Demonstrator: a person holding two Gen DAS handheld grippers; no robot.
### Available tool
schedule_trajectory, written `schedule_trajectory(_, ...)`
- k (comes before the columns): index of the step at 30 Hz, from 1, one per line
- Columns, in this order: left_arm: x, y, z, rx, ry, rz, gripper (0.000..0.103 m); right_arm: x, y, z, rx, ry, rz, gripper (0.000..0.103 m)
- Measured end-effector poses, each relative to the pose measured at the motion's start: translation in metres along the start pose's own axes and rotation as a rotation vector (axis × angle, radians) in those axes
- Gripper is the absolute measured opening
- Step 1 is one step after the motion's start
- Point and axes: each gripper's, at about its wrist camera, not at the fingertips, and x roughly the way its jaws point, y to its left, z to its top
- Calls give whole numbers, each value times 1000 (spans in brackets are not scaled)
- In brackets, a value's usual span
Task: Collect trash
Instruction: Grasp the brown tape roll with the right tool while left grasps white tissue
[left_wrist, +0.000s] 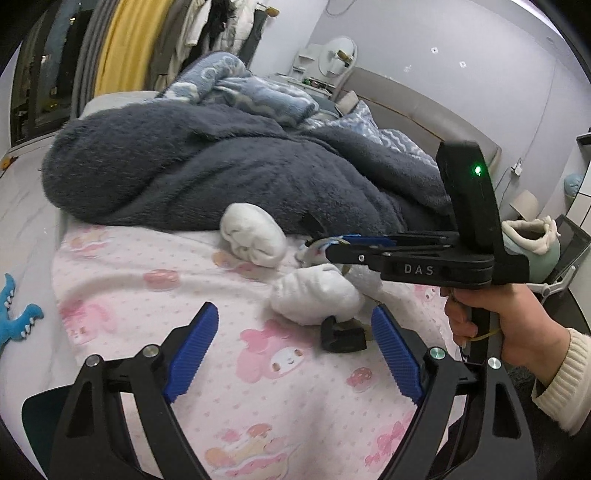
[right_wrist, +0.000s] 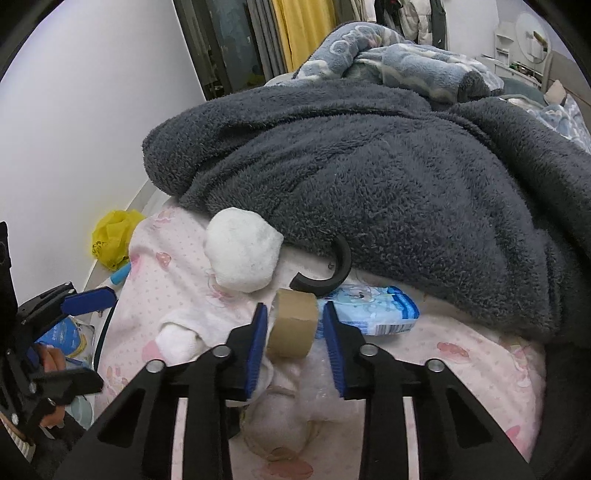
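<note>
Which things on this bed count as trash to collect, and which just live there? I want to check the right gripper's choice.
Trash, likely:
cardboard tube, between the right gripper fingers
blue wrapper pack

Just lying about:
balled white sock
second white sock
black curved piece
dark fleece blanket
pink sheet
left gripper, open and empty

Pink cartoon-printed sheet (right_wrist: 480, 354) showing under a charcoal fleece blanket (right_wrist: 369, 166), brown tape roll (right_wrist: 293, 325) lying by a blue-and-white packet (right_wrist: 373, 308), possibly wipes, white balled socks (right_wrist: 242, 251), yellow bag (right_wrist: 112, 236) glowing.
</note>
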Motion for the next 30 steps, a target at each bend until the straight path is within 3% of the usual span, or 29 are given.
schedule_trajectory(7, 26, -3, 6, -31, 27, -29, 87, -4, -2, 0, -17, -9, 21, 25)
schedule_trajectory(15, 44, -12, 10, -56, 46, -31, 85, -32, -7, 1, -11, -91, 94, 25)
schedule_trajectory(21, 54, -22, 12, -35, 61, 12, 78, -46, -9, 2, -12, -123, 111, 25)
schedule_trajectory(30, 59, -26, 13, -16, 78, 84, 54, -56, -15, 4, 15, -149, 118, 25)
